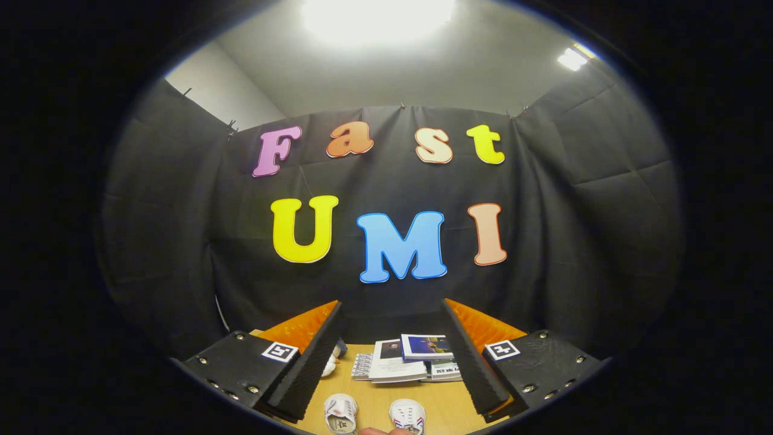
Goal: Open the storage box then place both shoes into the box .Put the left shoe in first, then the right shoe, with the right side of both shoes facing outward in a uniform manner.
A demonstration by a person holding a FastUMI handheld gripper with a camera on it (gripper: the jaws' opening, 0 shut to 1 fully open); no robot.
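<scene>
We hold the gripper (386,362) open and empty above the table (444,405); two white shoes (341,414) lie below the stacked books (404,359). We risk grabbing the wrong shoe first.

- Black cloth wall (543,241) wraps the booth, creased, pinned up along its top edge.
- Pale ceiling (423,78) above; big bright lamp (377,18) at 12 o'clock, smaller one (572,58) at 1 o'clock.
- Light-grey room wall (223,90) shows over the cloth at 11 o'clock.
- Wooden tabletop (444,402) at 6 o'clock.
</scene>
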